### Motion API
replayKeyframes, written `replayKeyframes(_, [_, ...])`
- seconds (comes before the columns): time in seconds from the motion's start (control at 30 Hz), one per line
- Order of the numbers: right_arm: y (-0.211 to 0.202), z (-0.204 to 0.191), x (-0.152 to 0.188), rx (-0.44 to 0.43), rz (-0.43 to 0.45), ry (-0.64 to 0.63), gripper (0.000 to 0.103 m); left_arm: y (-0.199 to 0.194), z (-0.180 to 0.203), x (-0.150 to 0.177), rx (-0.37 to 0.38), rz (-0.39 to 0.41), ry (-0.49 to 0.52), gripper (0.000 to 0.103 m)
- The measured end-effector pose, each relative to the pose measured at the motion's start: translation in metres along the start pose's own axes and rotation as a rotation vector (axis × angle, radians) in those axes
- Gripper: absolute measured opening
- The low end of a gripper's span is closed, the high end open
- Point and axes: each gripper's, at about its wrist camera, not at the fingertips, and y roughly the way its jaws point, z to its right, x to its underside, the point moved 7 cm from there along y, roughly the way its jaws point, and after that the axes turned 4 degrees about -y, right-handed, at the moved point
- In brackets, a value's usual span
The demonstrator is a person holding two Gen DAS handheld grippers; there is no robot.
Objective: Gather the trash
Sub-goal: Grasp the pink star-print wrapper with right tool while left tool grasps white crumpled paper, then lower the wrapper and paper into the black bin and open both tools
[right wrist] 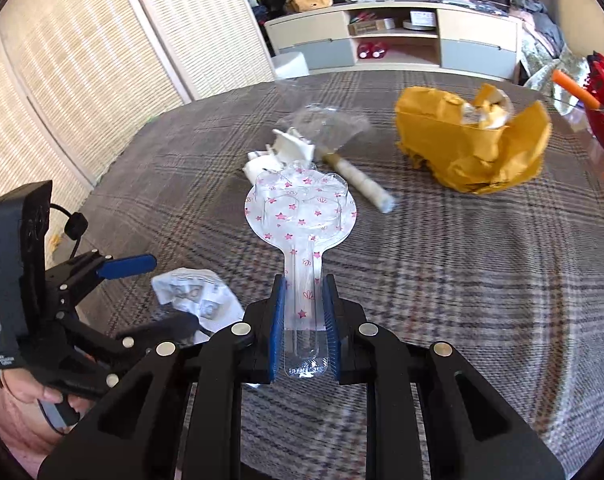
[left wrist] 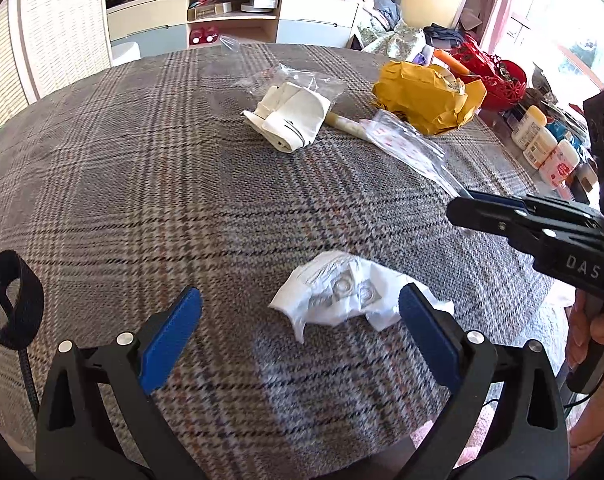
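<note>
A round table (left wrist: 150,184) covered in grey plaid cloth fills both views. Beyond its far edge stands a low cream media cabinet (right wrist: 393,40) with open shelves, and slatted cream doors (right wrist: 114,40) run along the left.

On the cloth, toward the far right, sits a crumpled yellow paper bag (right wrist: 473,148) with its mouth torn open, white scraps showing inside. Just past it at the table's right edge is a red basket (left wrist: 497,76), and a row of small white bottles (left wrist: 541,144) lies nearer along that edge.

Near the table's middle lies folded white packaging (left wrist: 290,120), partly resting on a clear plastic bag (left wrist: 302,80). A cream-coloured tube (right wrist: 361,184) lies just beside it, angled toward the right.

The right gripper (right wrist: 303,316) is clenched on the narrow handle of a clear plastic blister pack printed with pink stars (right wrist: 302,208); the blue pads press its sides, and the wide rounded end sticks out ahead, over the cloth.

The left gripper (left wrist: 300,320) is spread wide, nothing between its blue pads. It hovers at the near side of the table over a crumpled white wrapper (left wrist: 341,296), which lies flat on the cloth; the right-hand pad overlaps the wrapper's edge in the left wrist view, and contact cannot be told.
</note>
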Motion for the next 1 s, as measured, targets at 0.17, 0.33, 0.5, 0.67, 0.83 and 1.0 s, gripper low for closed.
replayKeyframes(0.17, [-0.004, 0.014, 0.009, -0.006, 0.000, 0.029, 0.020, 0.012, 0.005, -0.003, 0.001, -0.013, 0.001, 0.068])
replayKeyframes(0.33, [-0.003, 0.019, 0.017, -0.019, -0.003, 0.055, 0.020, 0.012, 0.010, -0.003, -0.014, -0.019, 0.017, 0.028])
replayKeyframes(0.5, [-0.010, 0.014, 0.023, -0.020, 0.005, 0.061, 0.020, 0.003, 0.020, 0.006, -0.023, -0.004, 0.064, 0.016])
replayKeyframes(0.67, [-0.025, -0.001, 0.033, -0.015, 0.012, 0.039, 0.020, -0.020, 0.029, 0.016, -0.022, 0.034, 0.088, 0.013])
replayKeyframes(0.83, [-0.042, -0.022, 0.048, 0.000, 0.024, 0.017, 0.020, -0.051, 0.036, 0.030, -0.032, 0.076, 0.094, 0.012])
replayKeyframes(1.0, [-0.065, -0.043, 0.069, 0.010, 0.042, 0.007, 0.020, -0.077, 0.036, 0.058, -0.041, 0.088, 0.078, 0.012])
